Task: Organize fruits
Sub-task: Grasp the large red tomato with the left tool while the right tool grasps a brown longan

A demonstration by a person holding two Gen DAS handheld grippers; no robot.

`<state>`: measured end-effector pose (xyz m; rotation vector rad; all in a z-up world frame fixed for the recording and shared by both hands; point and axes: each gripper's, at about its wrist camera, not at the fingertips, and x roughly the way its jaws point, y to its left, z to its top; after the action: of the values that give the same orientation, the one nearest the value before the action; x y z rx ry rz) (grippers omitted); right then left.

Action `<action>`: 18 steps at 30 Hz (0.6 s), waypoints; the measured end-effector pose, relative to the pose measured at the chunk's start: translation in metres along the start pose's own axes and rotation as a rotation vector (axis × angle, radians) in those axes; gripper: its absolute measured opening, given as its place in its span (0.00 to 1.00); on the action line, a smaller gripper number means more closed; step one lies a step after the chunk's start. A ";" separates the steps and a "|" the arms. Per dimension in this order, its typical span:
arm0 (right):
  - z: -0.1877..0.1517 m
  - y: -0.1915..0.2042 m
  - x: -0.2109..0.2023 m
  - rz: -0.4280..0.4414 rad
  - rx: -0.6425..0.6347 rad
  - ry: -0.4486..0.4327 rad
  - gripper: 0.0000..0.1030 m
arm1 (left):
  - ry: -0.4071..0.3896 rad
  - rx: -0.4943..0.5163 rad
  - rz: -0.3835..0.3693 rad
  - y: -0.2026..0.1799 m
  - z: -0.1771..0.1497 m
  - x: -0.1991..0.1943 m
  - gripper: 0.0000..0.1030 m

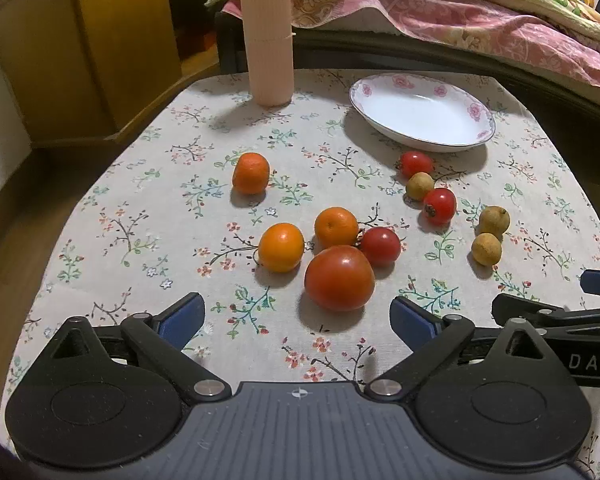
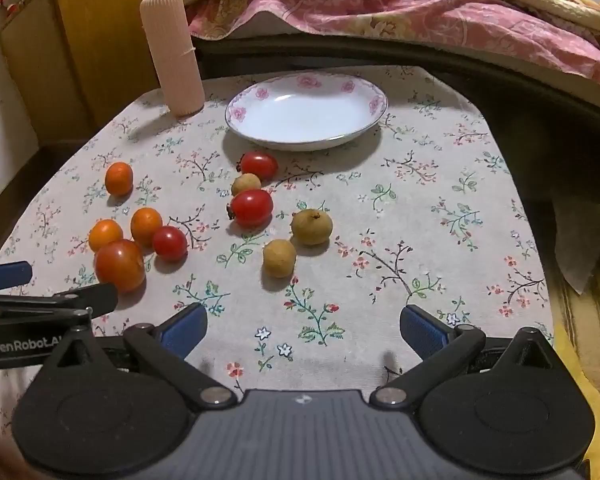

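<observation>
Fruit lies loose on a floral tablecloth [image 1: 140, 200]. A large tomato [image 1: 339, 278] sits just ahead of my left gripper [image 1: 296, 316], which is open with nothing between its fingers. Behind the tomato are two small oranges [image 1: 281, 247] [image 1: 335, 227], with a third orange [image 1: 251, 173] farther back left. Three cherry tomatoes [image 1: 380, 246] and three tan longans [image 2: 279, 258] lie scattered to the right. My right gripper [image 2: 303, 324] is open and empty, the nearest longan a short way ahead of it. An empty white plate [image 2: 306, 110] with pink flowers stands at the back.
A tall ribbed pink cup [image 1: 266, 32] stands upright at the back left of the table. Beyond the table's far edge is a bed with a pink quilt [image 2: 380, 8]. A wooden cabinet [image 1: 80, 40] stands to the left. Each gripper shows at the edge of the other's view.
</observation>
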<state>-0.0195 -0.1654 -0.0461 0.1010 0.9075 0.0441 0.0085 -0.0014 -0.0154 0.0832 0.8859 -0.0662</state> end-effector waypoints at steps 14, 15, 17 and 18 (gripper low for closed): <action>0.006 -0.006 0.005 0.008 -0.061 -0.030 0.98 | -0.049 0.034 -0.009 -0.008 0.001 0.001 0.94; 0.006 -0.007 0.005 0.030 -0.050 -0.046 0.96 | -0.048 0.035 -0.012 -0.009 0.001 0.002 0.94; 0.007 -0.005 0.005 0.040 -0.076 -0.059 0.93 | -0.044 0.040 -0.019 -0.008 0.000 0.004 0.94; 0.007 -0.004 0.005 0.051 -0.080 -0.067 0.93 | -0.043 0.048 -0.020 -0.008 0.000 0.005 0.94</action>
<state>-0.0106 -0.1696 -0.0464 0.0510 0.8354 0.1236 0.0114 -0.0097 -0.0198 0.1174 0.8427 -0.1070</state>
